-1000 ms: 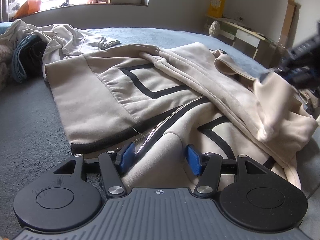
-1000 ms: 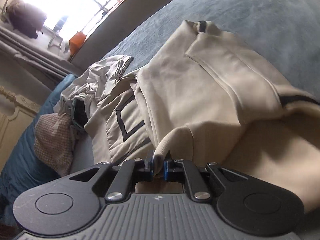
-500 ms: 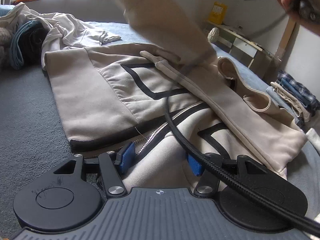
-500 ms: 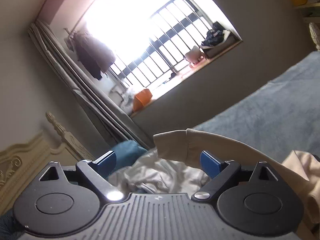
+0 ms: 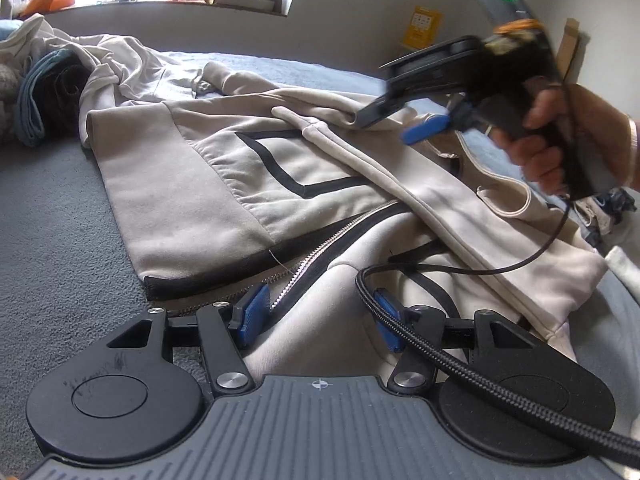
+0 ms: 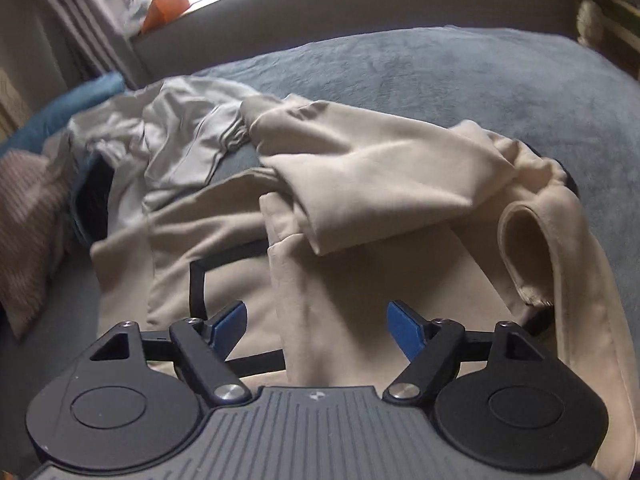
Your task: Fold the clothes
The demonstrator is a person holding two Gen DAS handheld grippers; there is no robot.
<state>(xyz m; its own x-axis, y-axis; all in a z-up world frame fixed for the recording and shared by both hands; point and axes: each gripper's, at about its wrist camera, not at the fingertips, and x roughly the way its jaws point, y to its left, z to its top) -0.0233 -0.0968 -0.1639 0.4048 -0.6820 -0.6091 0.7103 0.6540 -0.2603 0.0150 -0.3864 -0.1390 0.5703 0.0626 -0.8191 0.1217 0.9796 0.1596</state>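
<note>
Now | jacket (image 5: 248, 184) lies spread on the grey bed (image 5: 52, 240), one sleeve (image 6: 360, 168) laid across its body | left gripper (image 5: 316, 320) and right gripper (image 6: 316, 322) both spread apart, holding nothing | step, I judge: folding sleeves inward | next: pinch a free edge cleanly.

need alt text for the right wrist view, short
An open claw hovers over a beige zip-up hoodie spread on a grey-blue bed cover, one sleeve folded across its body. A pale grey garment lies crumpled beyond it, below a bright window.
</note>
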